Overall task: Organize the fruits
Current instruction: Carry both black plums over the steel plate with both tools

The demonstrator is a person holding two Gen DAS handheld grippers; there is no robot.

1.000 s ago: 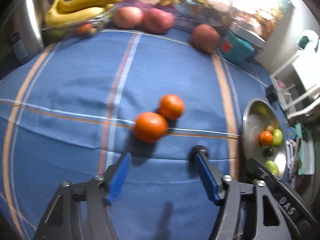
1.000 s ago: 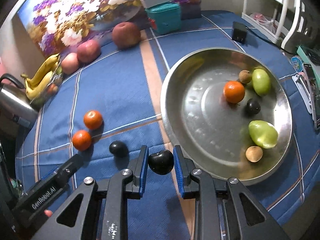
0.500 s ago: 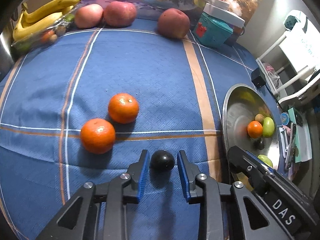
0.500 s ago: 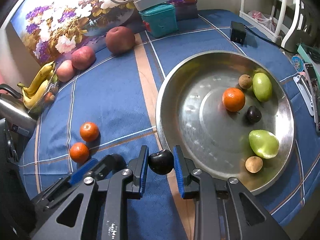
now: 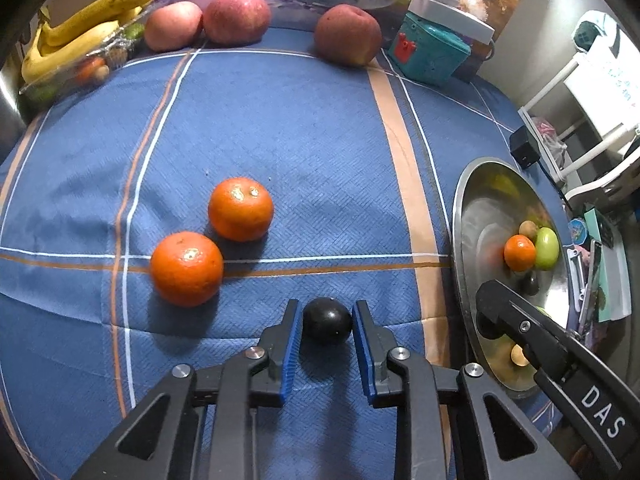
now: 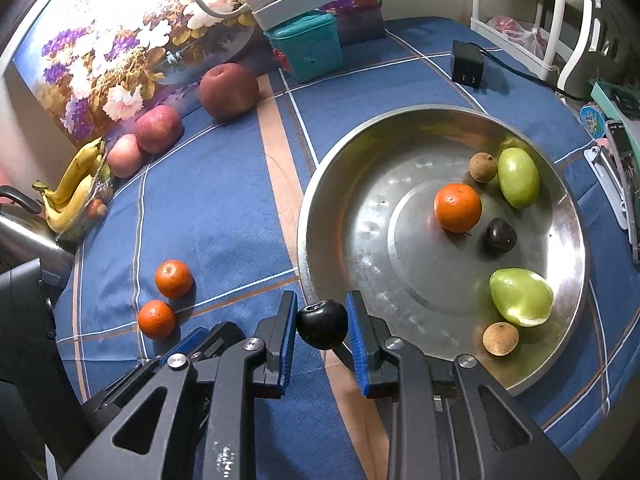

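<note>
1. The left claw [image 5: 326, 334] is clamped on a dark plum [image 5: 327, 321] resting on the bench [image 5: 280, 128]; lift it straight, clearing the two oranges [image 5: 187, 268] beside it.
2. The right claw [image 6: 322, 322] grips a second plum [image 6: 322, 324] at the bowl [image 6: 320, 184] rim; carry it over the rim before letting go.
3. The bowl holds six fruits; three apples [image 5: 347, 34] sit at the back.

Two dark plums sit clamped between blue gripper pads: one [image 5: 327, 321] resting on the blue cloth beside the tangerines, the other [image 6: 322, 323] held at the near rim of the steel dish [image 6: 400, 128]. Two tangerines [image 5: 187, 268] [image 5: 241, 209] lie close together on the cloth, left of the dish. Inside the dish lie a third tangerine [image 6: 457, 207], a third dark plum [image 6: 500, 235], two green fruits [image 6: 518, 177] [image 6: 521, 297] and two small brown fruits [image 6: 483, 167] [image 6: 500, 338].
</note>
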